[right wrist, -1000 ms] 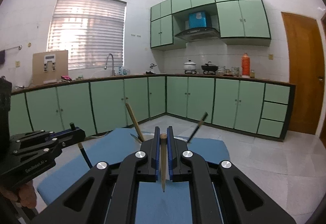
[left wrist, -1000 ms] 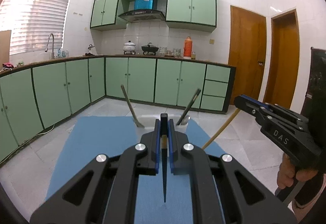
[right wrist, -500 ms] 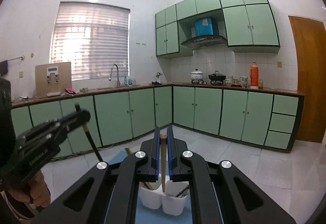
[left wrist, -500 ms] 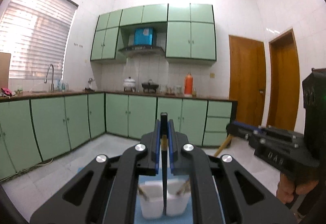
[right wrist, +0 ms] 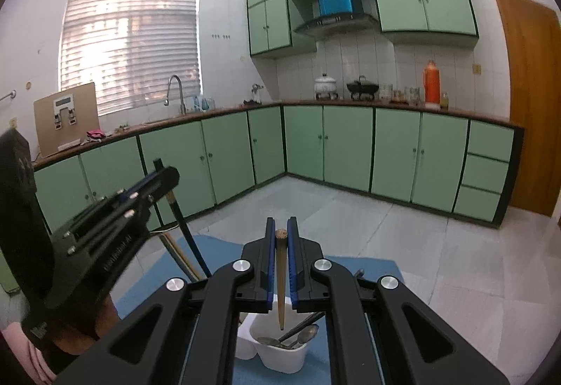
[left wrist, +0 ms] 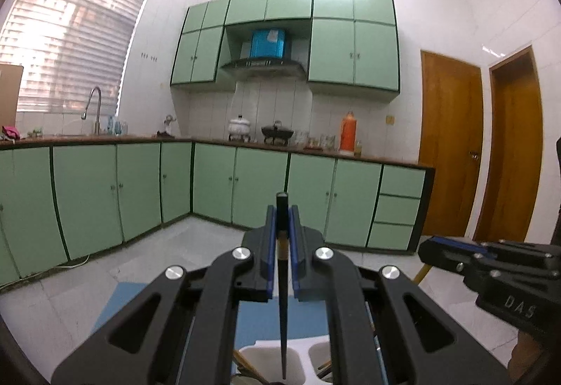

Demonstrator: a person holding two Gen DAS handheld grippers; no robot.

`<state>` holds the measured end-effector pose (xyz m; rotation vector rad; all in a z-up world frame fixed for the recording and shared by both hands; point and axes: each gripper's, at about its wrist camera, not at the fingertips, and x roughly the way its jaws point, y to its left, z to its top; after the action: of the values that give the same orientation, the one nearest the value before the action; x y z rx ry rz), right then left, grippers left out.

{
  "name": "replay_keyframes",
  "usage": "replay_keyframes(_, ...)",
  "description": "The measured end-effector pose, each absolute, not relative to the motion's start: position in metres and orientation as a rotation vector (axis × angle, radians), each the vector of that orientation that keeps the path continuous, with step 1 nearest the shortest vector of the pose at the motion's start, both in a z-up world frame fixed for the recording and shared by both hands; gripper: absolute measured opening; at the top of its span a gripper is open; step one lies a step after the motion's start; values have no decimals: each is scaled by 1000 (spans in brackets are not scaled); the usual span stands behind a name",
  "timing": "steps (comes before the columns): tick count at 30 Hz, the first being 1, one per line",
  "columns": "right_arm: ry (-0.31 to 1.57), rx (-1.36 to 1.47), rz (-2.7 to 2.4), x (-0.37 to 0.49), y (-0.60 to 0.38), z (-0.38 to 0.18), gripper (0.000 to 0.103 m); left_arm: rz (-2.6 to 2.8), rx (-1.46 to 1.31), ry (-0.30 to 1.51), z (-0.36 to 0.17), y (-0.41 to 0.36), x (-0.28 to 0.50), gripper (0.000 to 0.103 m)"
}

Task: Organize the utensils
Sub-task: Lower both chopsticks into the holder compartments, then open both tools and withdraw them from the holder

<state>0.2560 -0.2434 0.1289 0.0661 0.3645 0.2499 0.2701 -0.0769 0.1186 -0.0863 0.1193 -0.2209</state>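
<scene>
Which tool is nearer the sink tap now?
Left. The left tool, holding a black chopstick, is on the tap side; the right tool, holding a wooden chopstick, sits toward the door.

Both grippers have risen and moved forward over the white holder [right wrist: 277, 355], which a second ago stood ahead on the blue mat [right wrist: 217, 245] and now sits low, under the fingers. The black chopstick [left wrist: 282, 308] and the tan chopstick [right wrist: 281, 280] now hang with their tips above the holder.
</scene>
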Motion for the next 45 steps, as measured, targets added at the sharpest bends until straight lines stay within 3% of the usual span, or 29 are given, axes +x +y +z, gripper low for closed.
replay_keyframes(9,426,92,249,279,-247,88,7,-219,-58,197,86,-72,290,6)
replay_keyframes(21,437,104,238,283,-247,76,7,-213,-71,287,57,-56,297,7)
replay_keyframes(24,438,79,211,283,-246,76,9,-208,-80,291,59,-51,295,8)
replay_keyframes(25,438,67,203,282,-245,76,14,-207,-84,288,61,-50,295,8)
replay_keyframes(26,433,59,200,280,-244,77,19,-208,-90,283,64,-47,293,12)
replay_keyframes(29,413,61,194,276,-248,79,27,-210,-105,260,72,-41,286,36)
replay_keyframes(31,391,76,192,271,-252,83,35,-213,-110,247,76,-38,281,40)
replay_keyframes(33,370,73,180,266,-256,87,36,-214,-110,231,80,-34,273,53)
replay_keyframes(37,342,81,168,255,-263,94,42,-221,-110,207,88,-30,258,61)
replay_keyframes(42,294,79,150,231,-269,99,55,-214,-115,195,96,-23,232,86)
replay_keyframes(45,269,67,141,213,-269,99,62,-205,-112,195,96,-19,215,89)
